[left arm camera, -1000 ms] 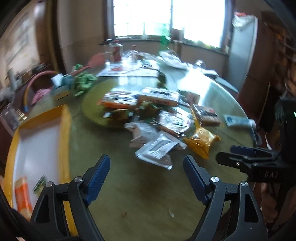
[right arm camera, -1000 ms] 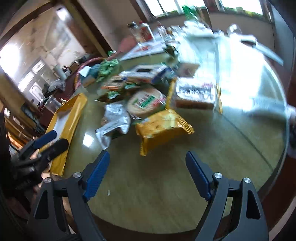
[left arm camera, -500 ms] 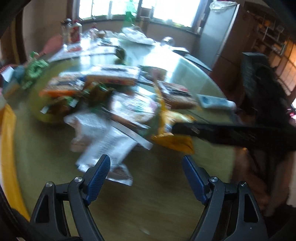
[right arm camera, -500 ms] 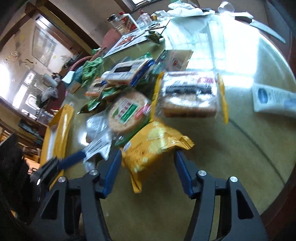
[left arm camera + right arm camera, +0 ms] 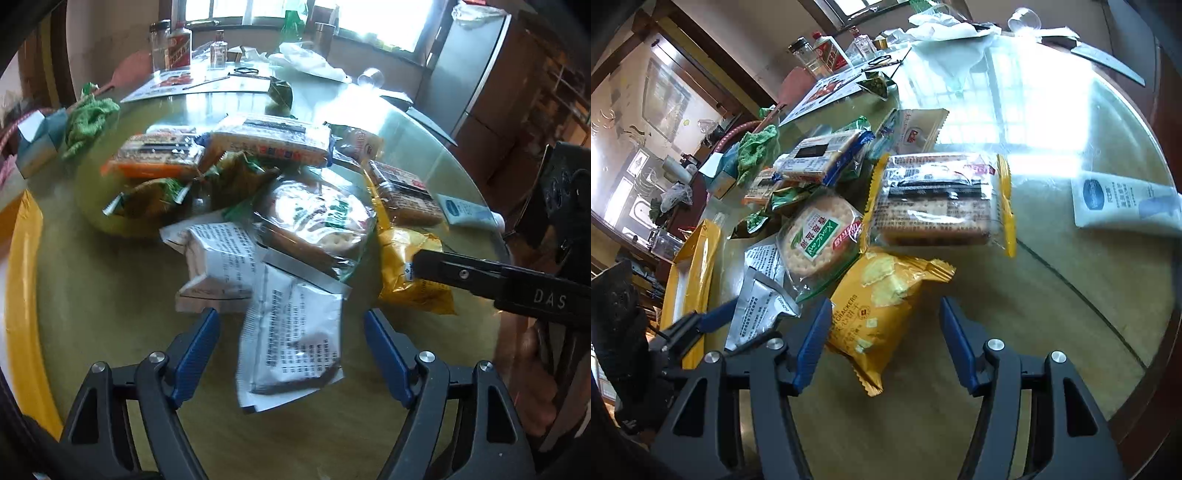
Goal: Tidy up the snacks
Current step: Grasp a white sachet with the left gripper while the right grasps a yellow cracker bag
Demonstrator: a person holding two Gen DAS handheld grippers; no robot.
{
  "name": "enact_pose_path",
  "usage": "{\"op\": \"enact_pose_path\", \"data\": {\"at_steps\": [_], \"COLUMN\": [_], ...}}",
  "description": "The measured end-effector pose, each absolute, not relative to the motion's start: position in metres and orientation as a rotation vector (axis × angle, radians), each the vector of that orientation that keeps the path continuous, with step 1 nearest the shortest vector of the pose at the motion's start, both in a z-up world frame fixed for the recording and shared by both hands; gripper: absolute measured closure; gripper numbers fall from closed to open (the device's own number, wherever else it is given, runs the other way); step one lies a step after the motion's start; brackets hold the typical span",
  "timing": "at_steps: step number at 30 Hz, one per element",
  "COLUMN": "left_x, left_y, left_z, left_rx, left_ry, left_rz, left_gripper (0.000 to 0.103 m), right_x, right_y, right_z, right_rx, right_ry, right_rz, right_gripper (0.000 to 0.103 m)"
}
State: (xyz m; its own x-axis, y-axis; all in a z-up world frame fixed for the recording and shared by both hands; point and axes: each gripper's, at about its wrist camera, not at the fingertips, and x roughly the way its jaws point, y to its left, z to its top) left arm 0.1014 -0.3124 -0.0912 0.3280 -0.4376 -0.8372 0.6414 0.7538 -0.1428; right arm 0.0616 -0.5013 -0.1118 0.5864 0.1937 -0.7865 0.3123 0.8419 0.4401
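Observation:
A pile of snack packets lies on a round table. My left gripper (image 5: 291,325) is open, its blue fingers on either side of a silver-white packet (image 5: 291,336) printed with text. My right gripper (image 5: 884,317) is open around the lower part of a yellow cracker bag (image 5: 879,299), which also shows in the left wrist view (image 5: 410,269). Behind lie a round cracker pack (image 5: 820,236), a clear-and-yellow biscuit pack (image 5: 938,199) and a blue-edged biscuit pack (image 5: 273,142). A yellow-rimmed tray (image 5: 22,295) stands at the left.
A white tube (image 5: 1126,199) lies at the table's right. Bottles and jars (image 5: 173,48), papers and a green cloth (image 5: 88,118) stand at the far side. The table's dark wooden rim (image 5: 1145,387) curves close on the right.
Both grippers have moved forward and down to the pile. The left one now straddles the silver-white packet; the right one straddles the yellow cracker bag.

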Motion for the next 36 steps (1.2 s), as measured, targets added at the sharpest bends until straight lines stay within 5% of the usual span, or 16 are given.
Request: {"op": "enact_pose_path", "data": {"at_steps": [3,7,22,27,36], "left_x": [0.095,0.090,0.060,0.051,0.038], "left_y": [-0.316,-0.311,-0.229,-0.215,-0.196], "left_z": [-0.091,-0.089,-0.065,-0.056,-0.047], "left_rx": [0.253,0.254,-0.032,-0.063,-0.108], "left_ry": [1.005,0.991,0.950,0.928,0.901], "left_rz": [-0.704,-0.705,-0.604,-0.584,-0.569], "left_gripper": [0.054,0.065,0.066,0.066,0.066], "right_x": [0.068,0.078,0.090,0.078,0.025], "right_y": [-0.494,-0.480,-0.471,-0.464,-0.454], "right_z": [-0.111,-0.110,-0.111,-0.111,-0.100], "right_rx": [0.570,0.505,0.385,0.317,0.380], "right_ry": [0.966,0.979,1.012,1.016,0.941], "right_rz": [-0.066,-0.106,-0.260,-0.290,-0.209], "right_gripper": [0.041,0.031,0.032,0.054,0.058]}}
